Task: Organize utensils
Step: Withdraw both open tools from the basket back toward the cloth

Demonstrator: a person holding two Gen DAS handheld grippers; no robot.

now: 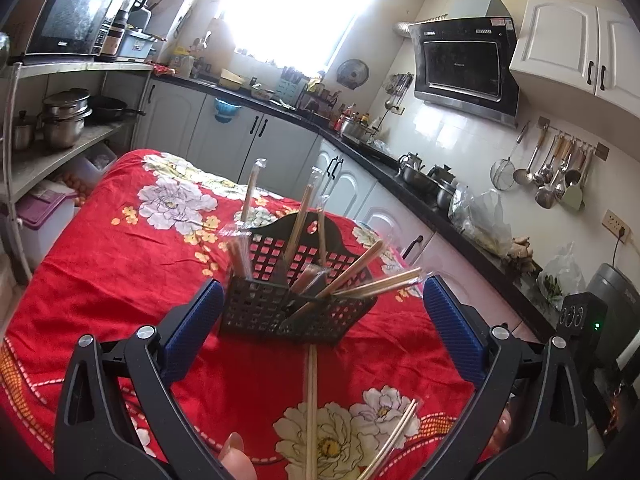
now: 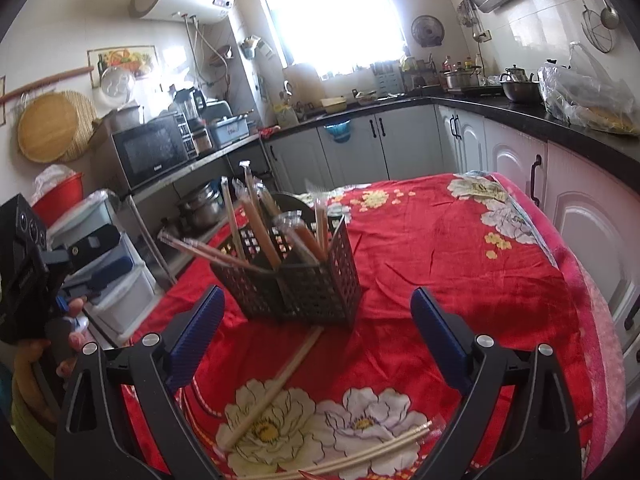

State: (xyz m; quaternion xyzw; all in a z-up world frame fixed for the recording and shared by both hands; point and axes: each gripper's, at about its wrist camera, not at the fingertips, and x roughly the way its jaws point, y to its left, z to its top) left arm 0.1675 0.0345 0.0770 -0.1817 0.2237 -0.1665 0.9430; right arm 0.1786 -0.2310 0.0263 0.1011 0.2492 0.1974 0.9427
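Note:
A black perforated utensil basket (image 1: 298, 308) (image 2: 308, 284) stands on the red flowered tablecloth (image 1: 120, 272), with several plastic-wrapped chopstick pairs (image 1: 300, 224) (image 2: 256, 220) leaning out of it. My left gripper (image 1: 324, 292) is open just before the basket, its blue pads clear of the walls. My right gripper (image 2: 318, 298) is open too, short of the basket, with nothing held. One loose chopstick pair (image 1: 311, 400) (image 2: 276, 384) lies on the cloth in front of the basket. A wrapped pair (image 1: 394, 444) (image 2: 372, 456) lies nearer me.
The left gripper (image 2: 110, 276), held by a hand, shows at the left edge of the right wrist view. White cabinets and a black counter (image 1: 400, 176) run behind and to the right of the table. Shelves with pots (image 1: 64, 120) stand on the left.

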